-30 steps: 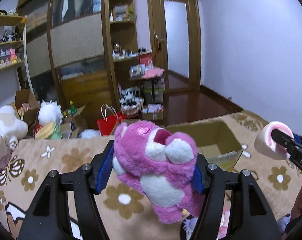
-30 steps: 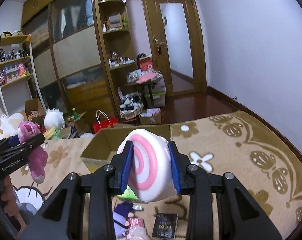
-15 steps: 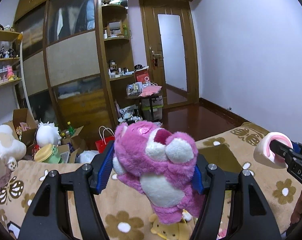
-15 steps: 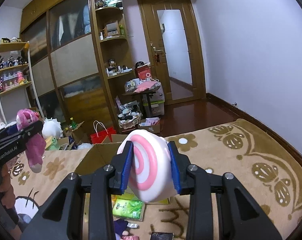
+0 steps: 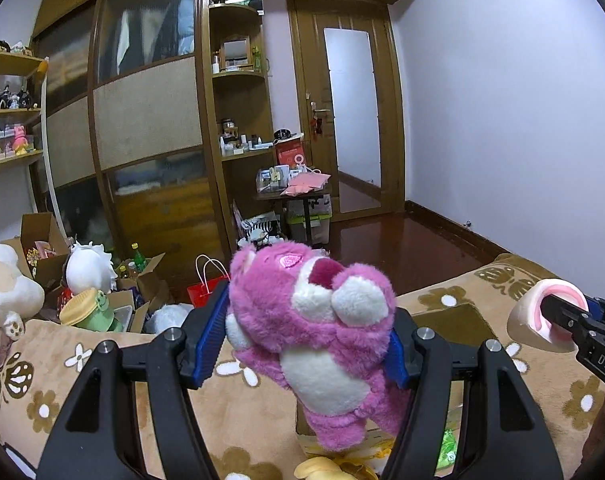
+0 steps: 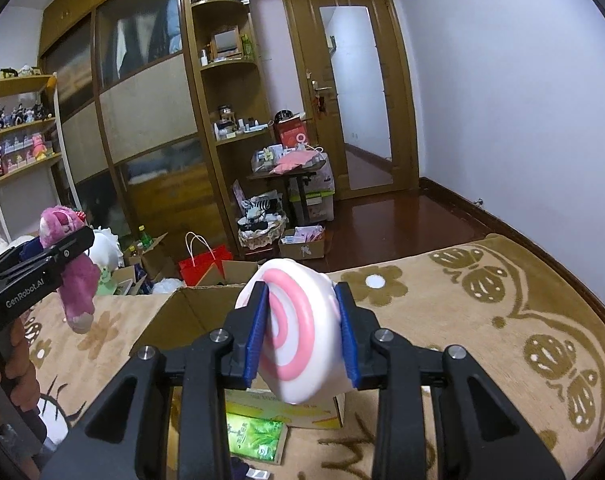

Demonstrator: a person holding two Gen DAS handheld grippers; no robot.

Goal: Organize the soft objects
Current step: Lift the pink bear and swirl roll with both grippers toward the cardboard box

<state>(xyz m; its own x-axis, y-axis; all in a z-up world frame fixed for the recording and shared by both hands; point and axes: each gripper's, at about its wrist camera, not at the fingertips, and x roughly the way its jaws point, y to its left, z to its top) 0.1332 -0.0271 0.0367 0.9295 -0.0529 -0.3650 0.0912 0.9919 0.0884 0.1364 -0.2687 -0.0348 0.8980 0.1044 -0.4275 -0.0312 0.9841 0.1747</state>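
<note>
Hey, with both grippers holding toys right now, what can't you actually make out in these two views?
- Inside of the cardboard box: right wrist view, blocked by the swirl cushion and right gripper.
- Yellow plush: left wrist view, cut off by the bottom edge, behind the pink plush bear in the left gripper.
- Shelf figurines: too small to identify.

A lived-in bedroom is showing itself: a wardrobe (image 5: 150, 128) is lining the wall, figurines are crowding shelves (image 6: 20, 128), and a floral blanket (image 6: 482, 320) is covering the bed.

Fluffy pink plush bear (image 5: 314, 320), smooth matt swirl cushion (image 6: 298, 344), brown cardboard box (image 6: 190, 312), glossy wood floor (image 6: 402, 224).
</note>
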